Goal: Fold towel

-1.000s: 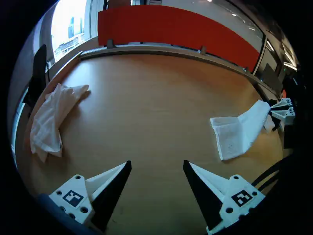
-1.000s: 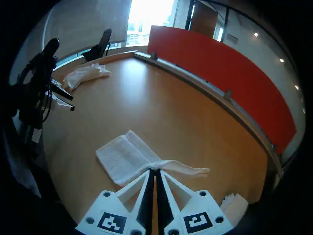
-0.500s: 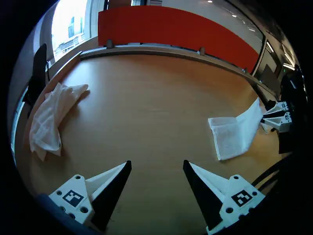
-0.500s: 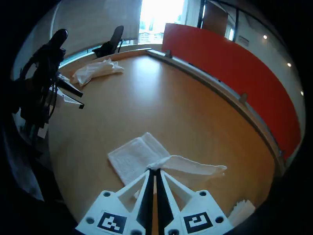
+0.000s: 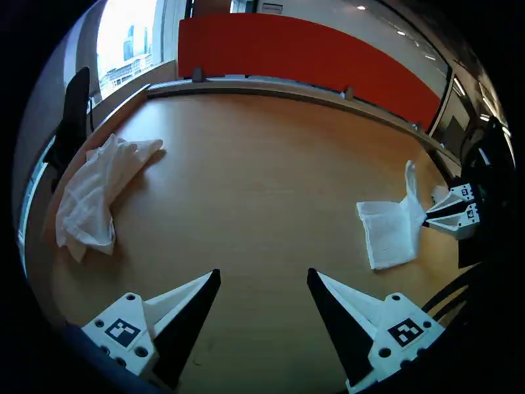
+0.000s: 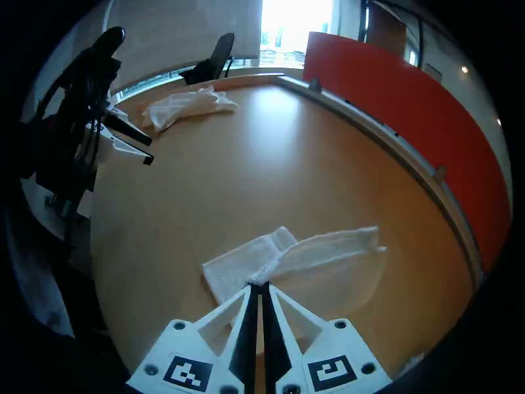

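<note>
Whereas a second ago the pinched end of the towel (image 6: 243, 268) trails low along the desk (image 5: 262, 164), we now record it raised and swung: the lifted flap (image 6: 328, 253) hangs spread in the air above the wood, and in the left gripper view it stands nearly upright beside the flat half; right gripper (image 6: 260, 287): fingers pressed together with no gap between them, pinching the towel near where the flap meets the flat half; left gripper (image 5: 262, 274): fingers spread wide, holding nothing, hovering over bare desk well apart from the towel, unchanged over the second; towel: toward the right of the desk as the left gripper view has it, one half lying flat, the other aloft; second towel (image 5: 98, 190): crumpled, at the far left of the desk, untouched; our reading: the fold is in mid-swing, the flap not yet laid, so it remains to carry it across the flat half and let it down with edges matched.
</note>
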The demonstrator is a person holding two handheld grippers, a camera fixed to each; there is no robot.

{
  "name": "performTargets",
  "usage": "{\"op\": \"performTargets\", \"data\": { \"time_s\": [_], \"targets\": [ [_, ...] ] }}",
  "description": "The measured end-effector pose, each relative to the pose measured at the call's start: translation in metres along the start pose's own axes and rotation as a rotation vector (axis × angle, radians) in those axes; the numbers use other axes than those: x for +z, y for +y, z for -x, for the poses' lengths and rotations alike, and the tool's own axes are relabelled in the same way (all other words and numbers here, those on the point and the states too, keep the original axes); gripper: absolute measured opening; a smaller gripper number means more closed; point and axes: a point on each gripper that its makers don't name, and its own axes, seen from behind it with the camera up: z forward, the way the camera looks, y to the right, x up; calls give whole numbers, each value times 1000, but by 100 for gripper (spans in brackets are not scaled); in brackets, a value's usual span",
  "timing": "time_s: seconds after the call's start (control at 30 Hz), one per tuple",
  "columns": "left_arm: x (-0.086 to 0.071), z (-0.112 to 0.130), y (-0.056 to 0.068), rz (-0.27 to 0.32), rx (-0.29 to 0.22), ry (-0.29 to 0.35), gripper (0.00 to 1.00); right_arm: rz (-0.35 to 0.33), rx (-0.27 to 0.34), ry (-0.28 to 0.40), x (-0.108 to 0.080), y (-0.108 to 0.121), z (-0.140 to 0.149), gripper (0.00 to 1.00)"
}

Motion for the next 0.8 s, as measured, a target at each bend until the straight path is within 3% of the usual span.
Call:
{"op": "performTargets", "data": {
  "time_s": [0.27, 0.8],
  "targets": [
    [-3, 3, -7, -12, -14, 2, 98, -15, 20, -18, 7, -1, 6, 4],
    [-3, 3, -4, -10, -6, 3, 98, -11, 24, -1, 3, -1, 1, 5]
  ]
}}
